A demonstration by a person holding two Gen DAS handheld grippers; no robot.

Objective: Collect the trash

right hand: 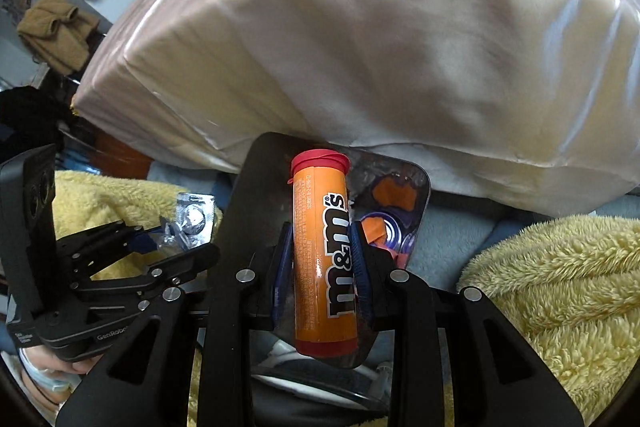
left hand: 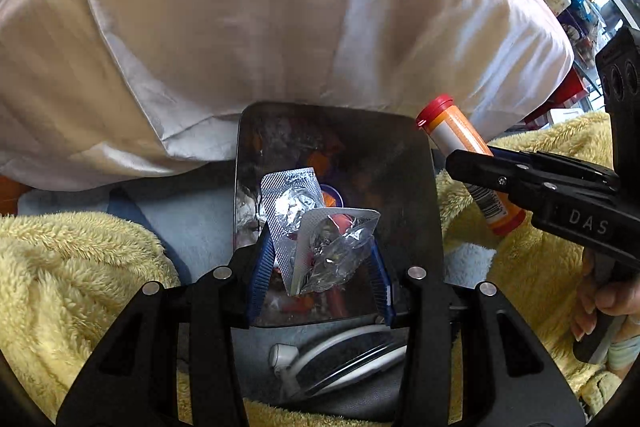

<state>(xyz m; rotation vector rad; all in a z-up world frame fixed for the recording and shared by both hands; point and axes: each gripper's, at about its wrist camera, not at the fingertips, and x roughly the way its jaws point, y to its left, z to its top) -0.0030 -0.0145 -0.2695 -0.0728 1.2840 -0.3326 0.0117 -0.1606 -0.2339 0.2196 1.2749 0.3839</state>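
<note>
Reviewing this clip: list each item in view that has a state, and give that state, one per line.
left gripper: jaws shut on the blister packs.
blister packs: crumpled, emptied, held over the bin.
right gripper: jaws shut on the candy tube.
candy tube: red cap on, held upright over the bin.
bin: open, wrappers inside.
pillow: resting against the bin's far rim.

Bin [left hand: 400, 163] contents unclear; pillow [left hand: 280, 7] edges cropped.

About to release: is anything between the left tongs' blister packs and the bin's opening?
Nothing in the left wrist view: the blister packs, pinched in the left tongs, hang directly over the open bin, with trash inside.
</note>
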